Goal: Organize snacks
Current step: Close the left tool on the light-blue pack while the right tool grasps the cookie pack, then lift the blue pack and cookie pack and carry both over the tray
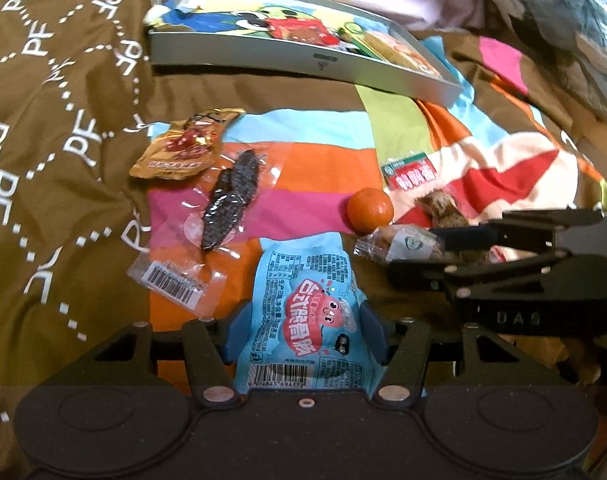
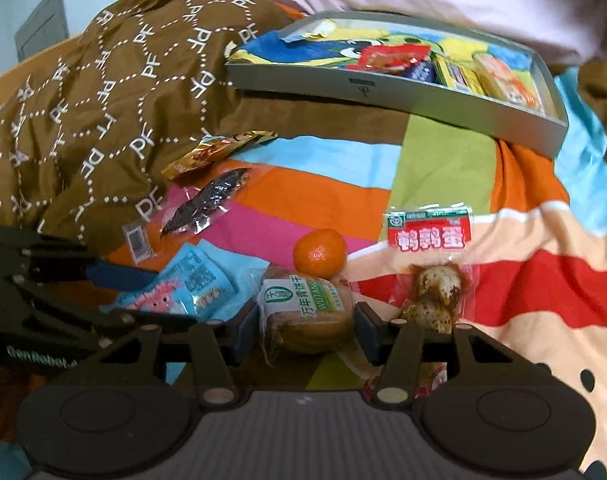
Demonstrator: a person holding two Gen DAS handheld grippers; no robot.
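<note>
A shallow grey cardboard tray is set at the far end of the bed's striped patchwork quilt. Nearer, a small round mandarin is placed between a clear vacuum-sealed fish packet on the left and a clear quail-egg packet on the right.

Both wrist views low and close over the bed, facing the gray tray; left set leftward, right beside it; tray, orange, each other's gripper shared.
</note>
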